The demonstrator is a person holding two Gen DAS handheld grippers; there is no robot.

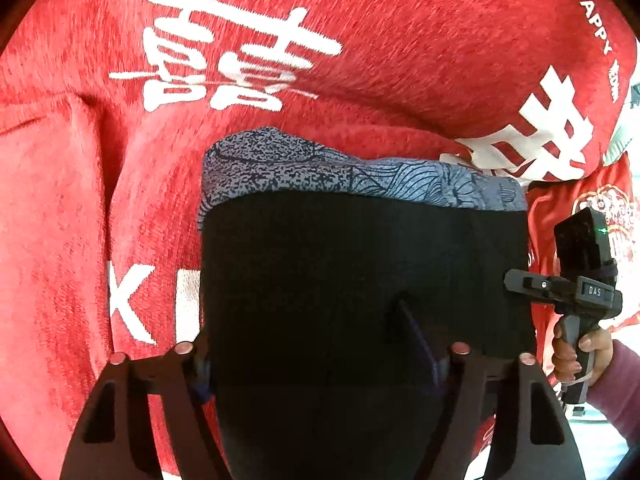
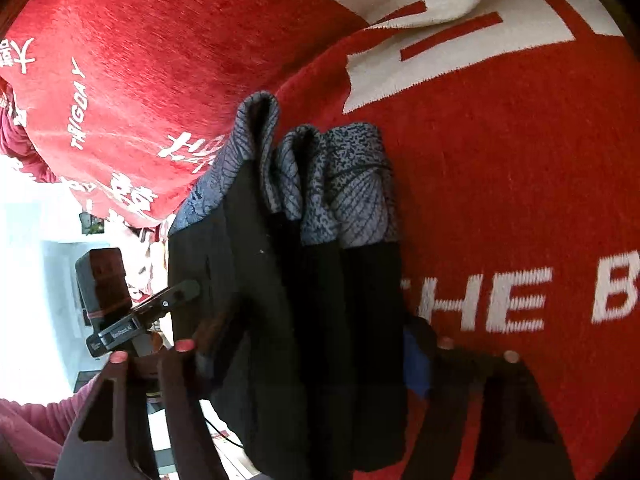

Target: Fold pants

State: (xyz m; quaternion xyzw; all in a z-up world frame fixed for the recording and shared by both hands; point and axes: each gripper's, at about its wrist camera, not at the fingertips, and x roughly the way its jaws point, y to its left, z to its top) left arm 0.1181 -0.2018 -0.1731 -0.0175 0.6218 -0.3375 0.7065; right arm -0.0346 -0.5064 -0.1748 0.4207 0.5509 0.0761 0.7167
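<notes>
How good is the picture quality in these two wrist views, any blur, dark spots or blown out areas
Left wrist view: strong fisheye curve; the pants read as near-solid black, detail lost, while the red blanket lettering is slightly smeared. Right wrist view: the bright area at the left edge is blown out to white, "THE B" lettering on the blanket looks blurred, and the right tool fingers sit in shadow.

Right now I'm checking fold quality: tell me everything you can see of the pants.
The pants are black soft fabric with a grey, dark-patterned band along the far edge. They are folded into several layers, bunched in ridges in the right wrist view, lying on the red blanket. Both the left gripper and right gripper straddle the near edge; whether the pads press is unclear.
</notes>
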